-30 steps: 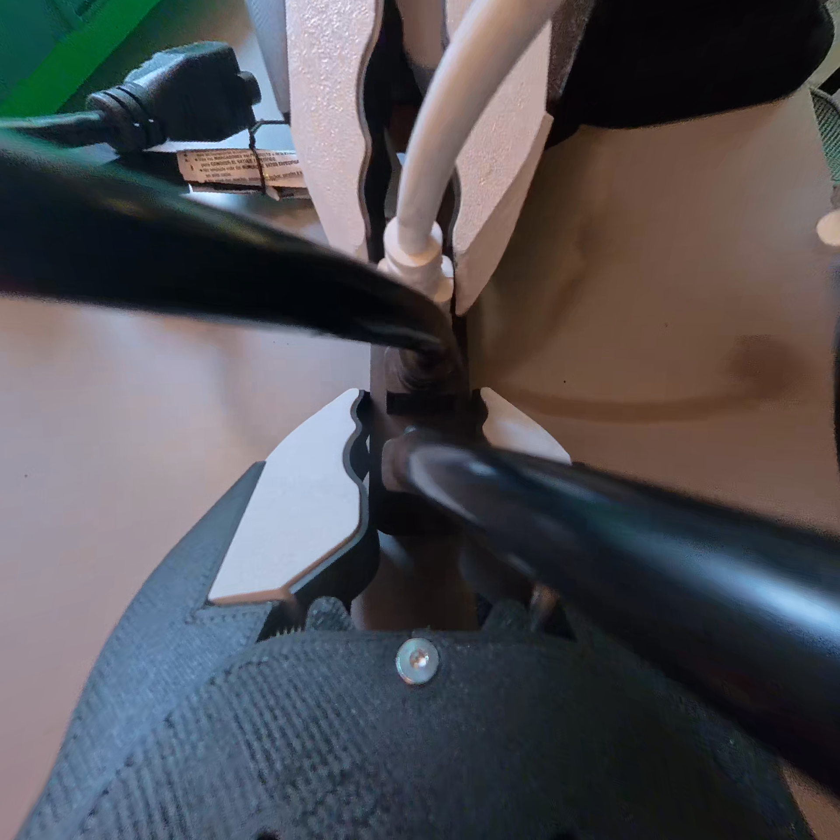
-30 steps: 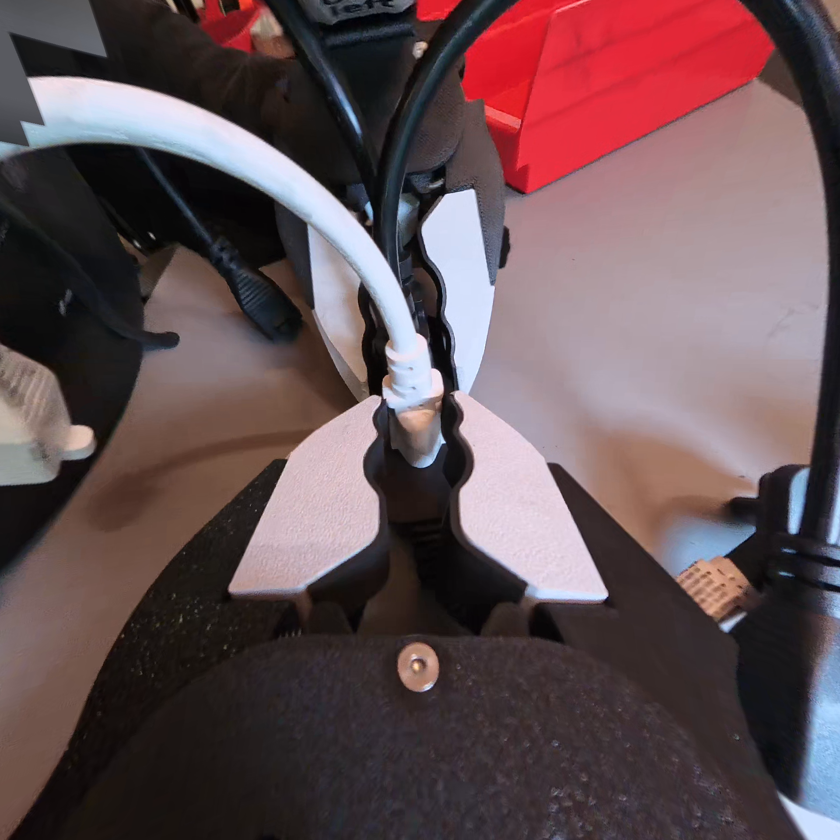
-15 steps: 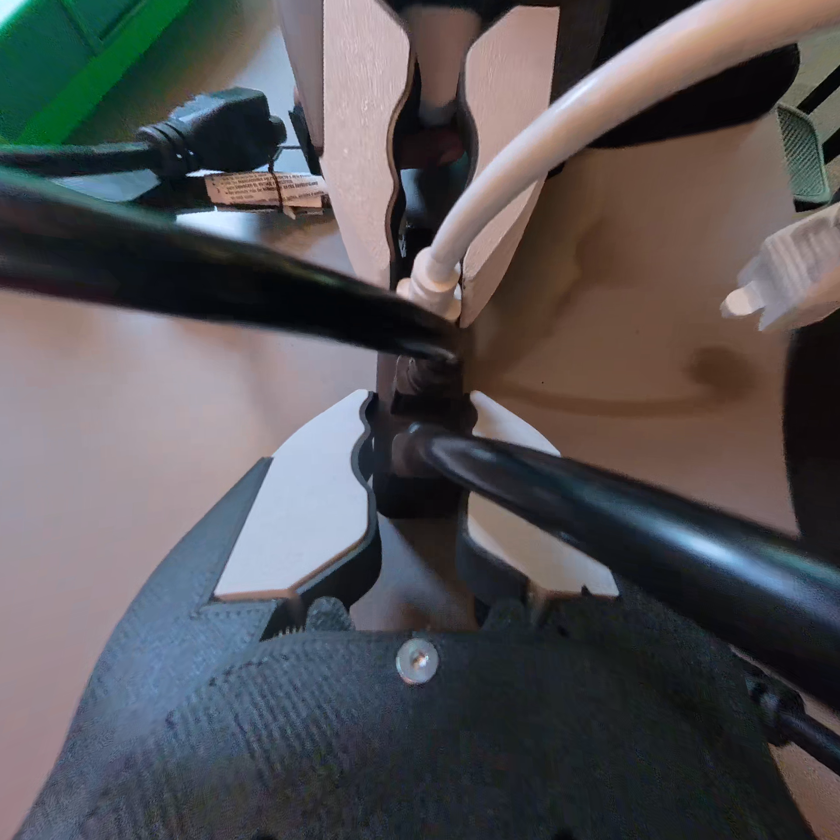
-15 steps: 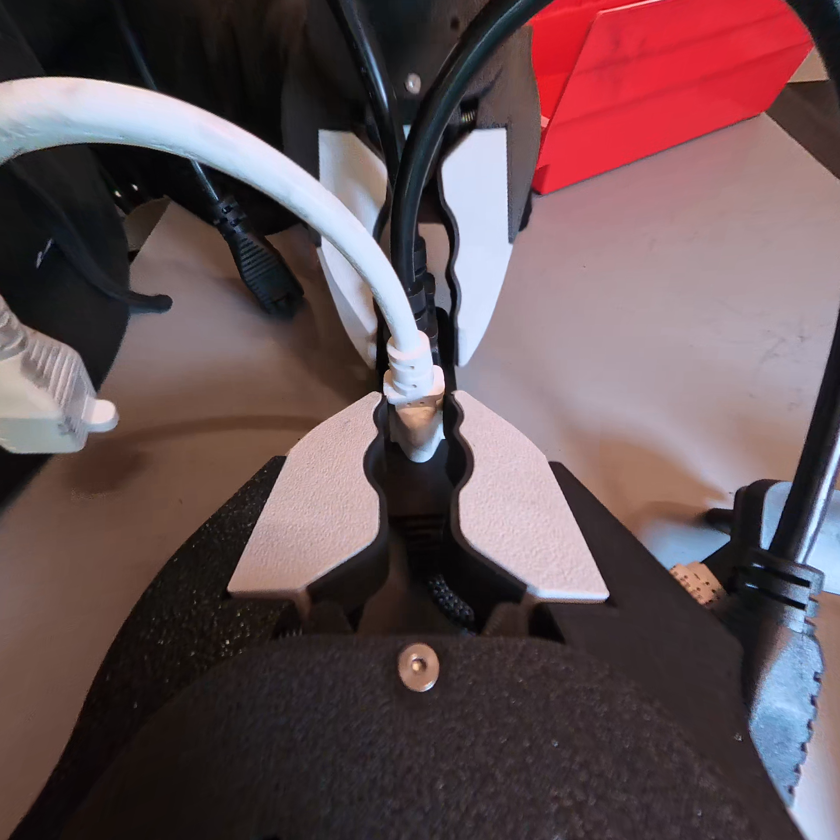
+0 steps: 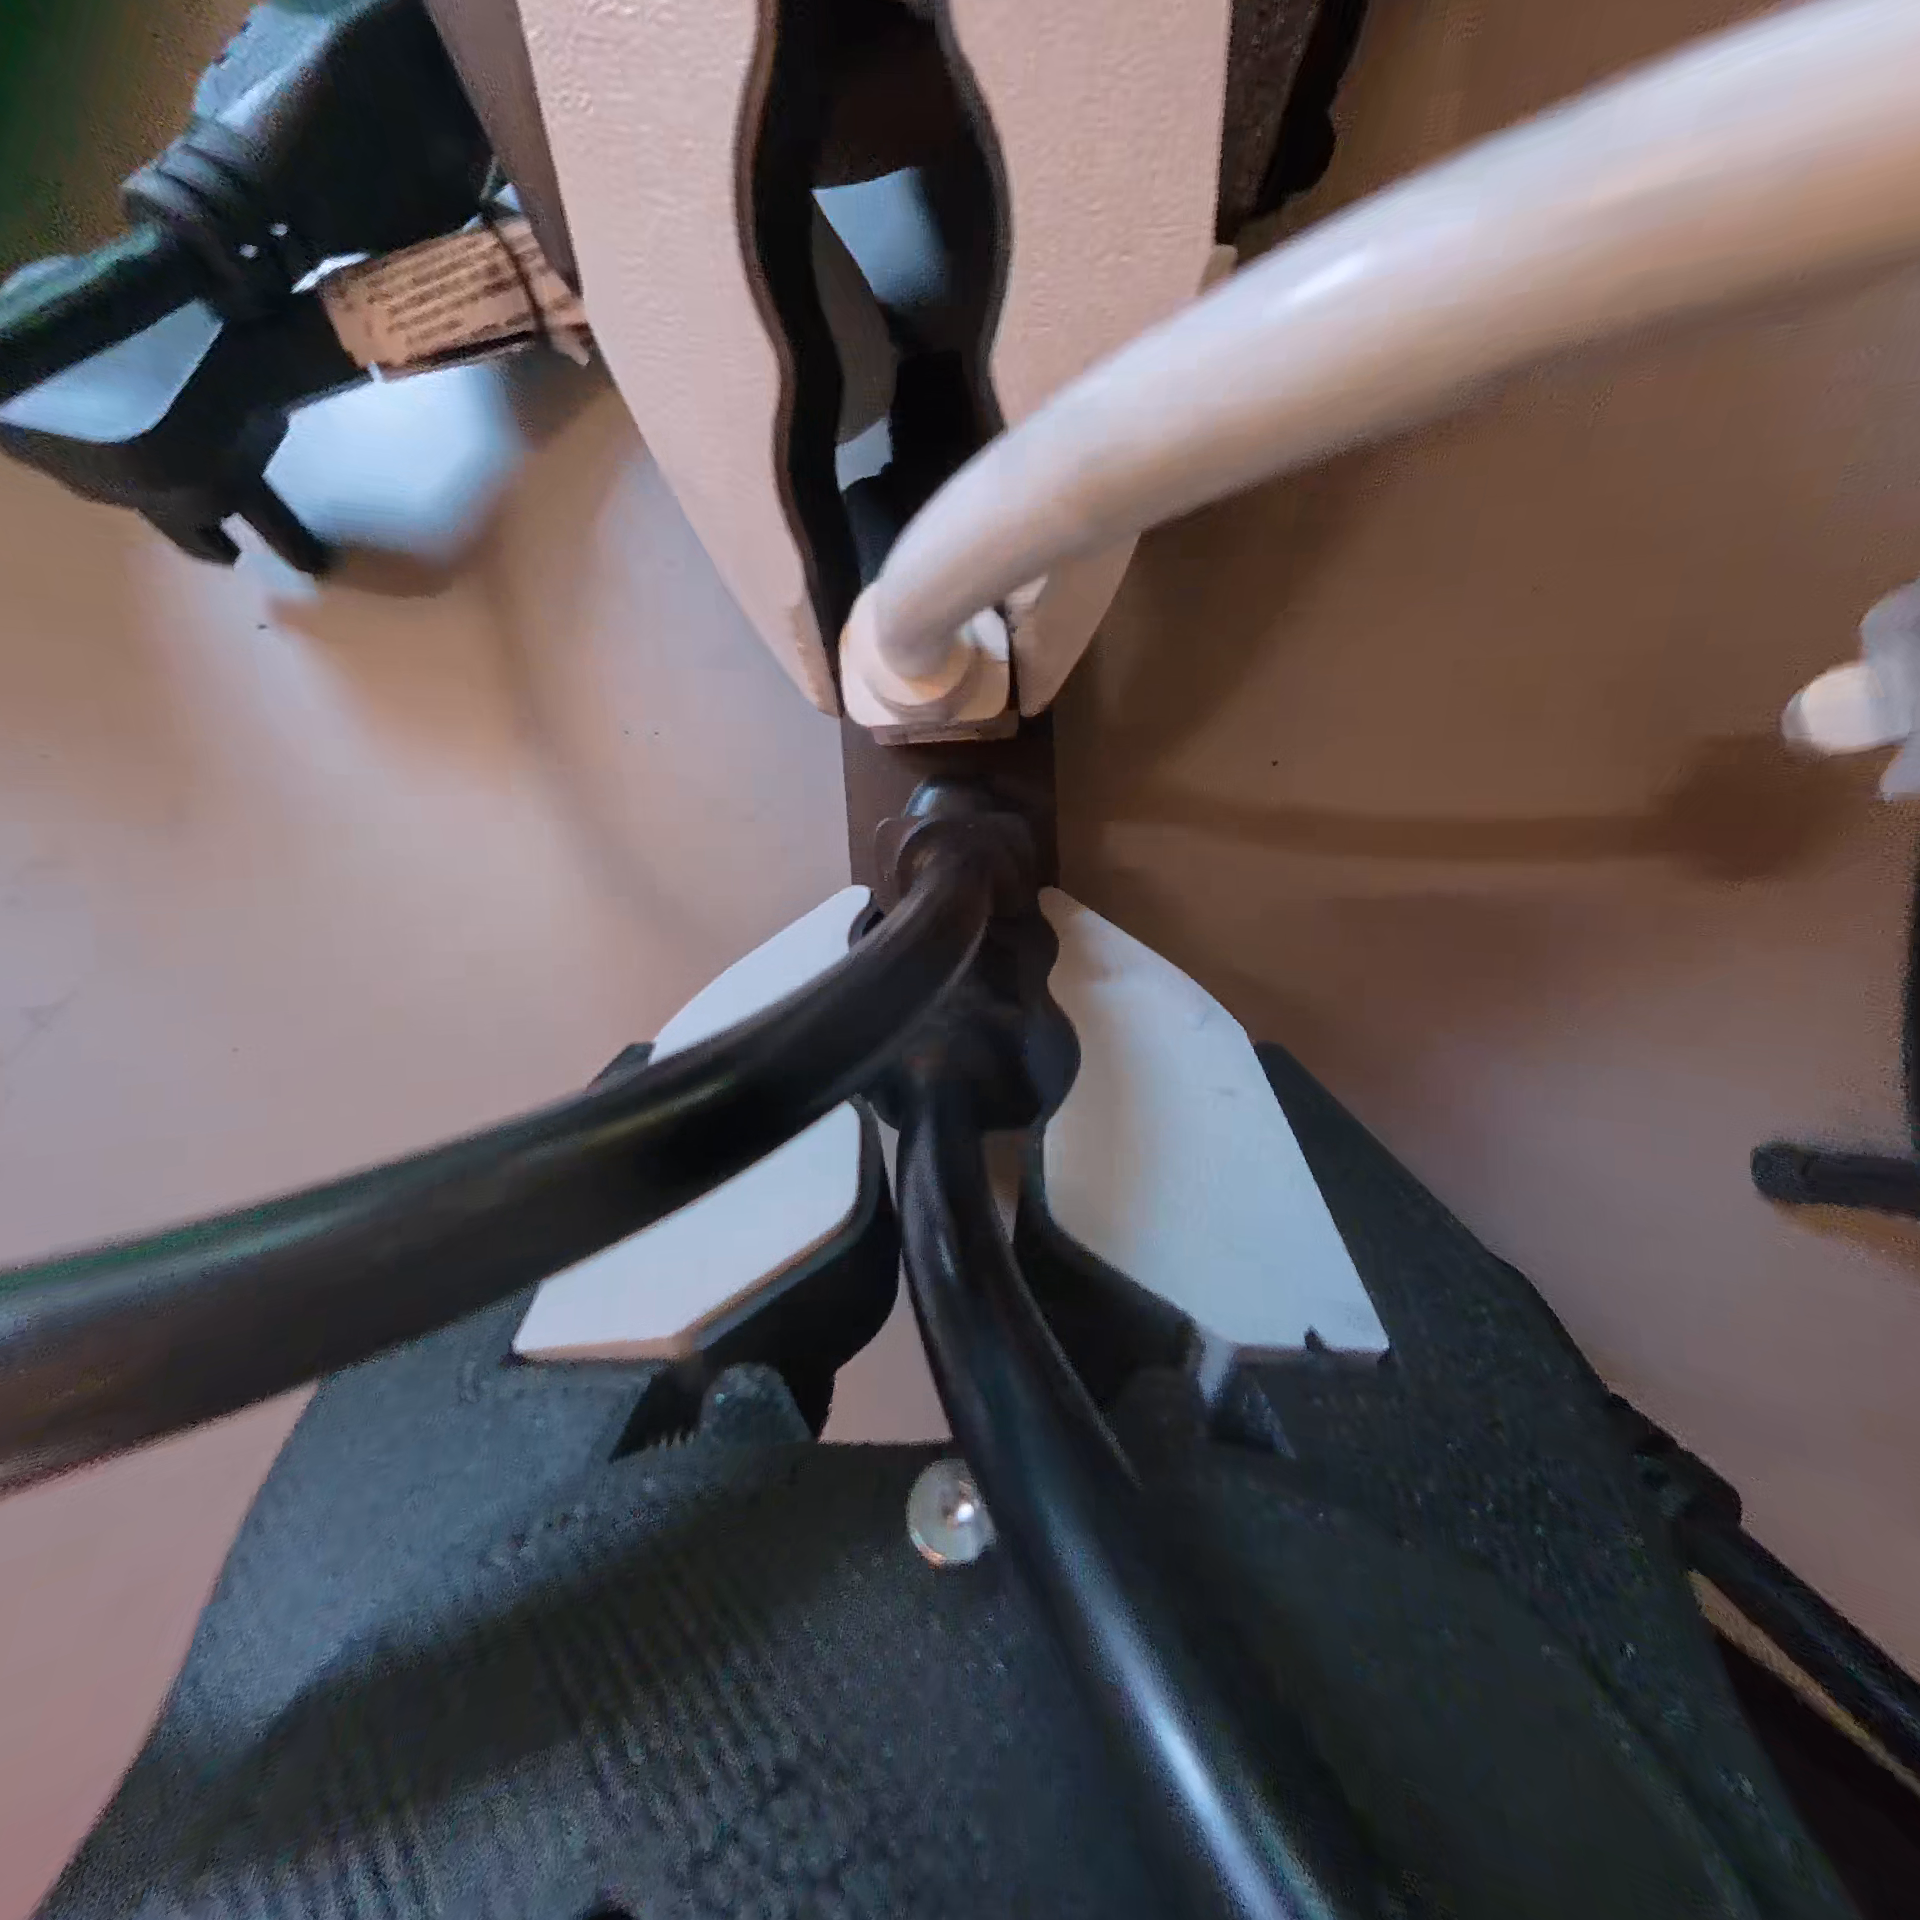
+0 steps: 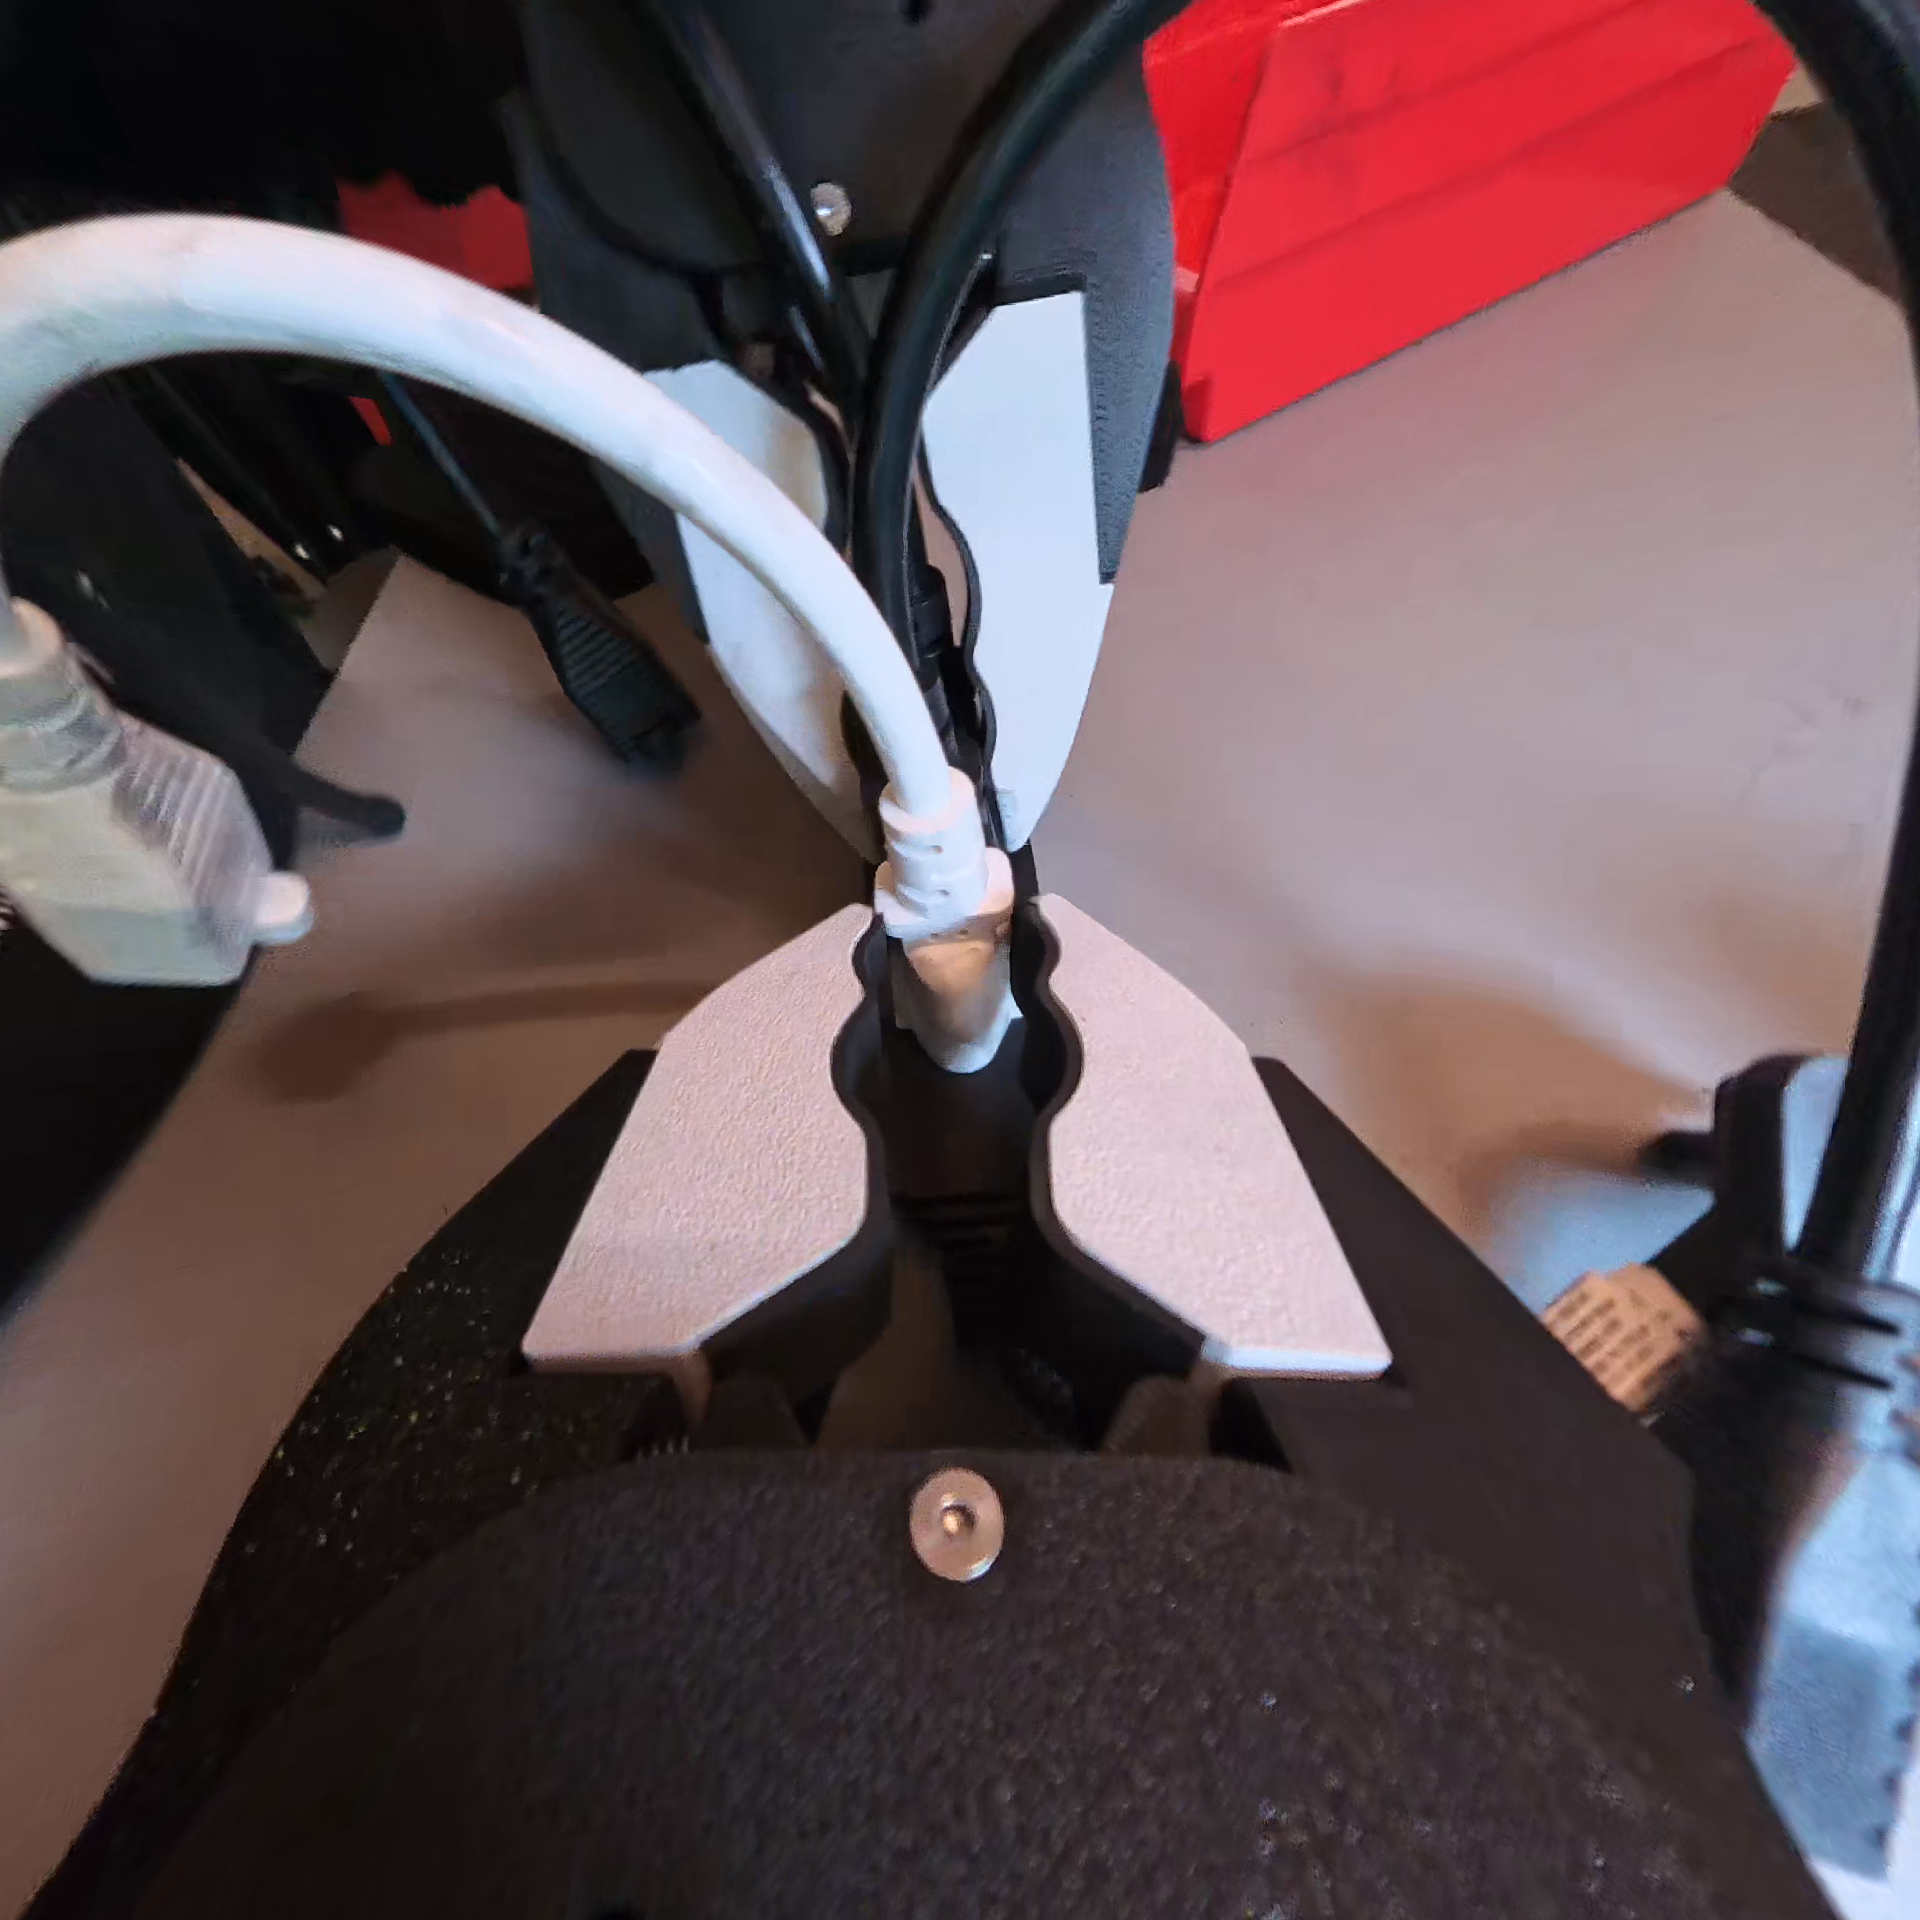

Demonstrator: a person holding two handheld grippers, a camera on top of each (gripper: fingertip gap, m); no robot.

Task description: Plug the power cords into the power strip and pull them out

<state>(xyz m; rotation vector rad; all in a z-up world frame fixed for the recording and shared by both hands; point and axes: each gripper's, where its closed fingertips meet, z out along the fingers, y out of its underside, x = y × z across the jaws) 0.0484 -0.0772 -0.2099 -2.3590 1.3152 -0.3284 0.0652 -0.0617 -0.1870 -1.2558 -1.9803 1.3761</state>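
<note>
- On the table [image 6: 1455, 779], which was smooth and pale, both tools met tip to tip over a dark narrow block [image 5: 883, 769] that could have been the power strip, though too little of it showed to tell.
- Behind them sat a big red bin [image 6: 1455, 208], far off at the back of the right wrist view.
- Near the camera, the left gripper [image 5: 951, 935] was closed tight on a black plug [image 5: 966, 862], and two black cords [image 5: 520, 1174] ran back from there toward the camera.
- Facing it, the right gripper [image 6: 956, 925] was closed tight on a white plug [image 6: 951, 977], which sat right at the tips of its fingers [image 6: 727, 1143].
- From that plug a thick white cord [image 6: 468, 353] bent up and away to the left in the right wrist view.
- Both plugs were just beside each other on the dark block, the white plug on the far side in the left wrist view.
- Off to one side a loose white plug [image 6: 125, 862] at the cord's other end hung above the table.
- Another black plug [image 5: 260, 208] with a paper tag [image 5: 447, 301] lay by itself near the top left of the left wrist view.
</note>
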